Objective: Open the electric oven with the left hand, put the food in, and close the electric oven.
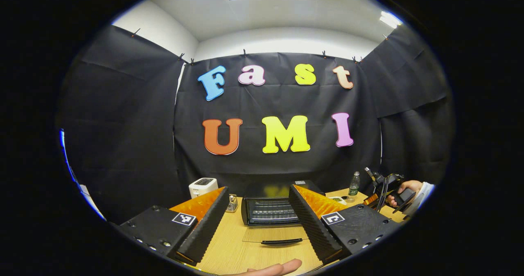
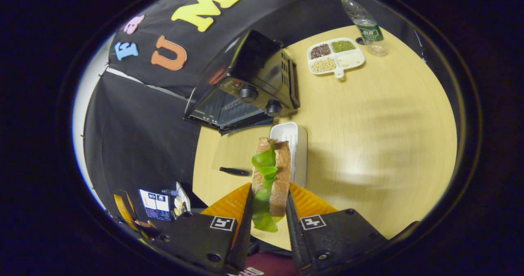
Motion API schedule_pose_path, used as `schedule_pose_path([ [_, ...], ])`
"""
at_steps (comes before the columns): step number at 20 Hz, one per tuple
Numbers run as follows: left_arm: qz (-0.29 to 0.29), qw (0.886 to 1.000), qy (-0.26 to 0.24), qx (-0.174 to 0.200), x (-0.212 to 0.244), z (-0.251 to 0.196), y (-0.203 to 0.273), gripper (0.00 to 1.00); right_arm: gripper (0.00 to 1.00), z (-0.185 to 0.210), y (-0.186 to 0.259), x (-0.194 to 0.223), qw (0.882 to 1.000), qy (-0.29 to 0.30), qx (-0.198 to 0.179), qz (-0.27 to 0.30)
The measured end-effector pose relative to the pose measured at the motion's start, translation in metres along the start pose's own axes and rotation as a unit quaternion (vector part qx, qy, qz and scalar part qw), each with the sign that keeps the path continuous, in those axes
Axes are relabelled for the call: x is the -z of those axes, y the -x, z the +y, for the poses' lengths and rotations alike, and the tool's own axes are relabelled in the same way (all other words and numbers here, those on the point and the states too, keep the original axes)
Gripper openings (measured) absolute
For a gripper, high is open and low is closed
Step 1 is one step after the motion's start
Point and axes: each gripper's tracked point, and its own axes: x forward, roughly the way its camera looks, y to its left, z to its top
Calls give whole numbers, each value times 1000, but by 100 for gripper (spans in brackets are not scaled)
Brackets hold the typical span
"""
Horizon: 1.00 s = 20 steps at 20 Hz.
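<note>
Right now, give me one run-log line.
oven: door open | right gripper: shut on sandwich, above table | left gripper: open, facing oven | next: load

Black electric oven: glass door dropped flat, open | brown-bread lettuce sandwich: upright, edge-on, above tabletop

Each gripper has ribbed fingers, screwed blocks bearing square black-and-white markers; at right, a hand wears a white sleeve.
</note>
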Motion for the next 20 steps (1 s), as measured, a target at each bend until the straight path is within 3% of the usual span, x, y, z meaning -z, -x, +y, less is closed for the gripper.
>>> schedule_pose_path([
  [4,-2,1000,2,11,1,1,12,95,45,42,-7,13,997,-9,-39,-63],
  [7,3,1000,5,20,4,1,17,95,44,72,-25,21,989,-54,-79,-115],
  [10,0,1000,6,22,5,5,19,95,44,97,-48,18,960,-118,-133,-218],
  [13,7,1000,6,19,13,9,19,95,44,105,-87,18,936,-179,-156,-260],
  [16,10,1000,8,23,17,13,17,95,44,108,-118,10,914,-192,-131,-332],
  [20,12,1000,7,19,21,23,18,96,44,139,-156,-7,898,-187,-146,-370],
])
